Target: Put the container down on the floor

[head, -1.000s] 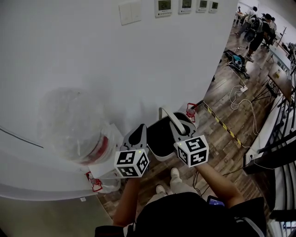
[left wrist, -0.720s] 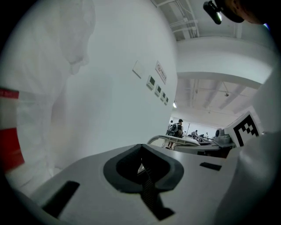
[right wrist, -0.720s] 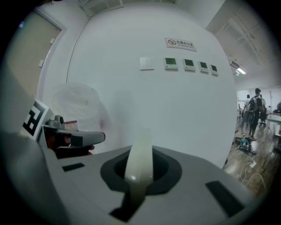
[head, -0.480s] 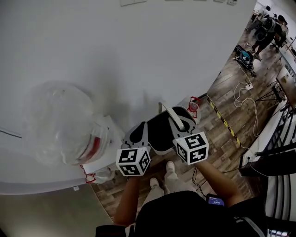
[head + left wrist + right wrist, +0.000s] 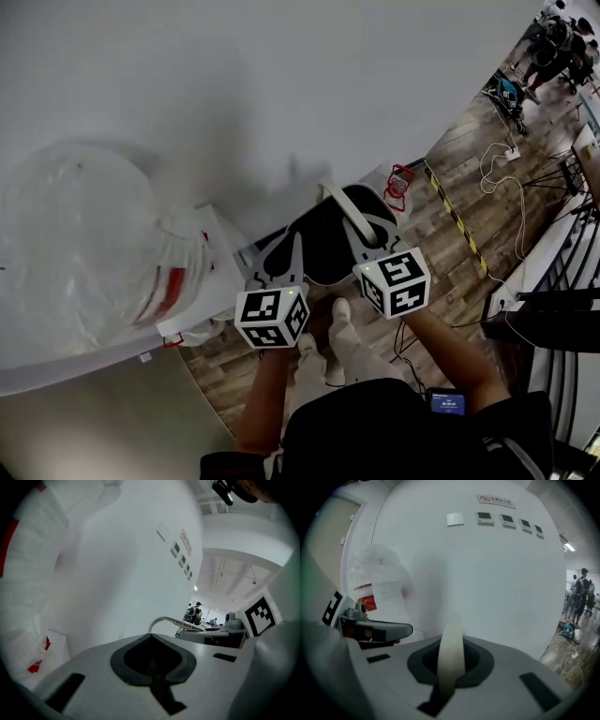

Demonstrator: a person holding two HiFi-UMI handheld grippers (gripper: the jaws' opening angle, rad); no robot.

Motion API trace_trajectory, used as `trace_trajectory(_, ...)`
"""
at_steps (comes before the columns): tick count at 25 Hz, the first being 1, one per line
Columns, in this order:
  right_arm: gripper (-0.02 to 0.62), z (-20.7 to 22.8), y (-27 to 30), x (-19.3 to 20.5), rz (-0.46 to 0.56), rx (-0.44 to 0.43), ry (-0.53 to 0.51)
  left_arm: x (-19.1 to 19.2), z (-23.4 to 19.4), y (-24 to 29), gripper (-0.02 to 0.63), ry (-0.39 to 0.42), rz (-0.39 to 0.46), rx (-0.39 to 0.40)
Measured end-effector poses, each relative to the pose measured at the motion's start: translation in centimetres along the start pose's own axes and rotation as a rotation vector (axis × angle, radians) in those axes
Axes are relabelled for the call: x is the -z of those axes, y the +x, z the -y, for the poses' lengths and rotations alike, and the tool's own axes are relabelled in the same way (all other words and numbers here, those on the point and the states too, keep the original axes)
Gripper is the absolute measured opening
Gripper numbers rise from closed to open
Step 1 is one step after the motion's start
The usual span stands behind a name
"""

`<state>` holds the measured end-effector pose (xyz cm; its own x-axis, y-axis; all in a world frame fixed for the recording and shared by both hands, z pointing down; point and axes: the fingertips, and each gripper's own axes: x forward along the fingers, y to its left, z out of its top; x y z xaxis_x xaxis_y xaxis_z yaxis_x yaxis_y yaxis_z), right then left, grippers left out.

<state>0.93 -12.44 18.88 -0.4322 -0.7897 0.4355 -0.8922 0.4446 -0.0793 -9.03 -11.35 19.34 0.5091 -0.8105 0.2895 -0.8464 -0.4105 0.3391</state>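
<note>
The container (image 5: 319, 246), a white bin with a dark inside, hangs above the wood floor close to the wall. Its white handle (image 5: 339, 208) arches over it. My right gripper (image 5: 364, 242) is shut on that handle, which runs as a pale strip (image 5: 451, 653) up between the jaws in the right gripper view. My left gripper (image 5: 281, 261) hovers over the bin's left rim, shut, with nothing between its jaws (image 5: 152, 660). In the left gripper view the handle (image 5: 161, 620) curves just ahead, with the right gripper (image 5: 220, 637) beside it.
A big clear plastic bag (image 5: 84, 244) with white and red contents bulges on the left against the white wall (image 5: 281, 84). My shoes (image 5: 337, 314) stand on the wood floor below the bin. Striped tape (image 5: 459, 225), cables and people (image 5: 562, 28) lie far right.
The view has tipped further down, so the wall switches have left the top edge. Bin and both grippers sit a little nearer the wall and bag. The right grip on the handle is unchanged.
</note>
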Motion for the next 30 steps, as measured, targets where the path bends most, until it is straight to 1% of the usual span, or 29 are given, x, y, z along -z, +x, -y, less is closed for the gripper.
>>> trace_trajectory(3, 0.029, -0.2, 0.8, 1.4, -0.03, -0.012, -0.005, 1.6, -0.2, 0.5, 0.017, -0.021, -0.019, -0.003)
trace_trajectory(7, 0.029, -1.0, 2.4, 4.6, -0.062, -0.026, -0.006, 5.4, -1.8, 1.0, 0.017, -0.043, -0.06, -0.009)
trace_trajectory(11, 0.029, -0.9, 3.8, 7.9, -0.101, -0.031, 0.019, 9.0, -2.7, 1.5, 0.017, -0.06, -0.105, -0.017)
trace_trajectory(17, 0.031, -0.3, 4.9, 12.0, -0.167, -0.033, 0.073, 12.8, -3.9, 1.9, 0.017, -0.098, -0.163, -0.036)
trace_trajectory(23, 0.031, 0.1, 5.9, 15.2, -0.235, -0.029, 0.09, 15.4, -4.5, 2.9, 0.016, -0.142, -0.188, -0.033)
trace_trajectory(26, 0.031, 0.3, 6.5, 16.4, -0.252, -0.034, 0.092, 16.5, -4.3, 3.7, 0.017, -0.13, -0.207, -0.02)
trace_trajectory(30, 0.031, 0.8, 7.6, 18.2, -0.267, -0.036, 0.121, 17.8, -4.1, 4.6, 0.017, -0.112, -0.235, 0.0)
